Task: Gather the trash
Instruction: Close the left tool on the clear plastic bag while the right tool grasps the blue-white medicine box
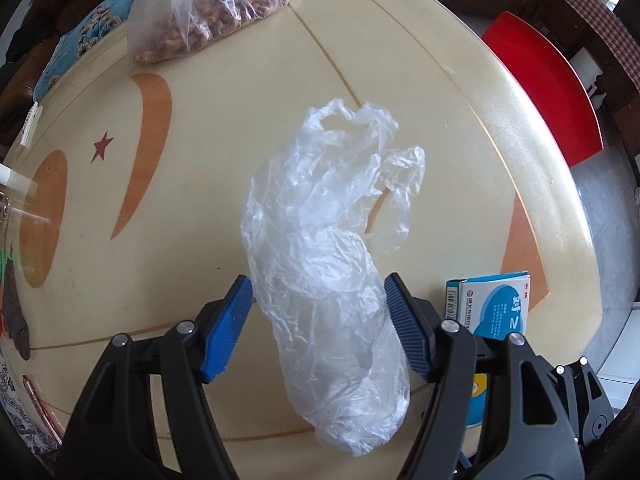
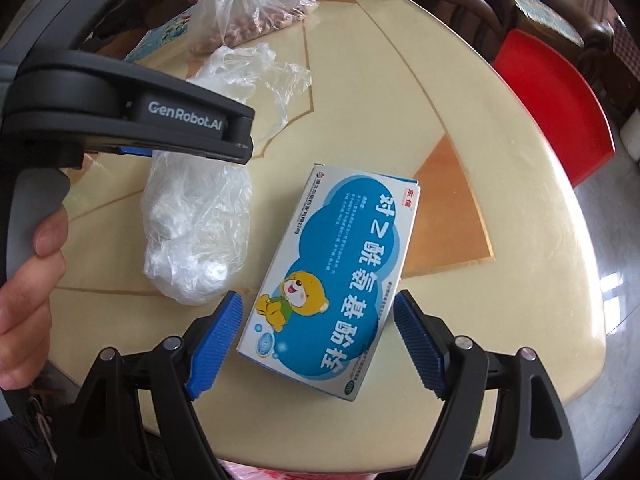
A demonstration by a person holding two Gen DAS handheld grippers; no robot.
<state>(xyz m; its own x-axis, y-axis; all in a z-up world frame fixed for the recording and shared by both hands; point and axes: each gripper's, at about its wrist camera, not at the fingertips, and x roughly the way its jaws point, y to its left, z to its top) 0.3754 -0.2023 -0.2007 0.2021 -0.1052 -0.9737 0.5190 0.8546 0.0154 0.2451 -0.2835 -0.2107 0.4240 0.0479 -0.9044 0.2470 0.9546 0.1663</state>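
A crumpled clear plastic bag point(image 1: 320, 264) lies on the cream table point(image 1: 180, 280). My left gripper point(image 1: 318, 280) hangs over it, open, a blue pad on either side of the bag and neither squeezing it. In the right wrist view the same bag point(image 2: 196, 232) lies beneath the left gripper's black body point(image 2: 132, 120), which a person's hand point(image 2: 28, 272) holds. A blue-and-white medicine box point(image 2: 332, 276) with a cartoon bear lies flat on the table. My right gripper point(image 2: 320, 295) is open and straddles the box's near end, pads clear of its sides. The box point(image 1: 496, 304) also shows right of the left gripper.
A tied clear bag of peanuts point(image 1: 208, 12) sits at the table's far side. A red stool point(image 2: 556, 104) stands beyond the rounded right table edge point(image 2: 560, 240). A pen point(image 1: 40, 404) and a dark object point(image 1: 16, 320) lie at the left rim.
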